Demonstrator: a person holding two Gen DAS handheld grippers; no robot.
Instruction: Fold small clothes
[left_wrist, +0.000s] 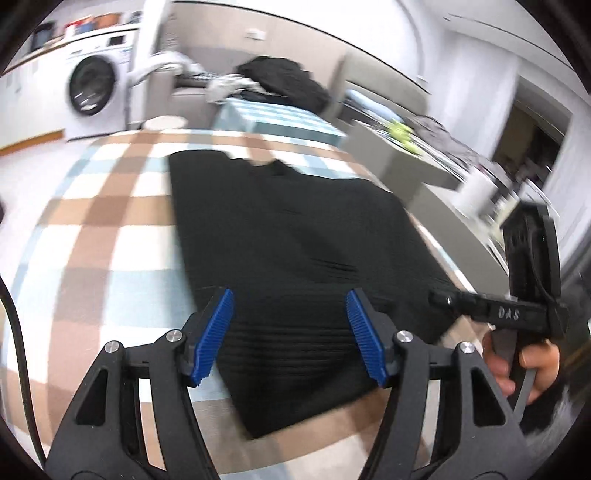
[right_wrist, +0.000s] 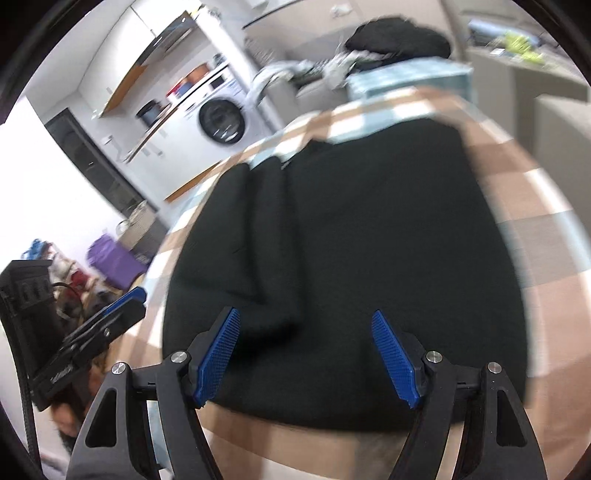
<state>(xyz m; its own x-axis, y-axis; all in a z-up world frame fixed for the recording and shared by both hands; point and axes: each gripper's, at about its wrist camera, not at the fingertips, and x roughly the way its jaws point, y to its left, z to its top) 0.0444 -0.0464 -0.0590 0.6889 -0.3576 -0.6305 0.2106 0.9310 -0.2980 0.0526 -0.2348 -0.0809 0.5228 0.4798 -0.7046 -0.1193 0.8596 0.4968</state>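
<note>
- Looking down, we see a black garment (left_wrist: 295, 258) lying flat on a table under a checked cloth (left_wrist: 110, 221) of brown, pale blue and white squares; the garment reaches from near the table's near edge almost to its far edge.
- Our left gripper (left_wrist: 290, 332) hovers over the garment's near end, blue pads spread, nothing between them.
- Our right gripper (right_wrist: 306, 350) hangs over the same near end, jaws wide apart and empty; a folded strip of the garment lies along its left side.
- Beyond the far edge we see a second table in a blue checked cloth (left_wrist: 273, 118) carrying a dark heap of clothes (left_wrist: 284, 81).
- A white washing machine (left_wrist: 96, 92) stands against the far wall.
</note>
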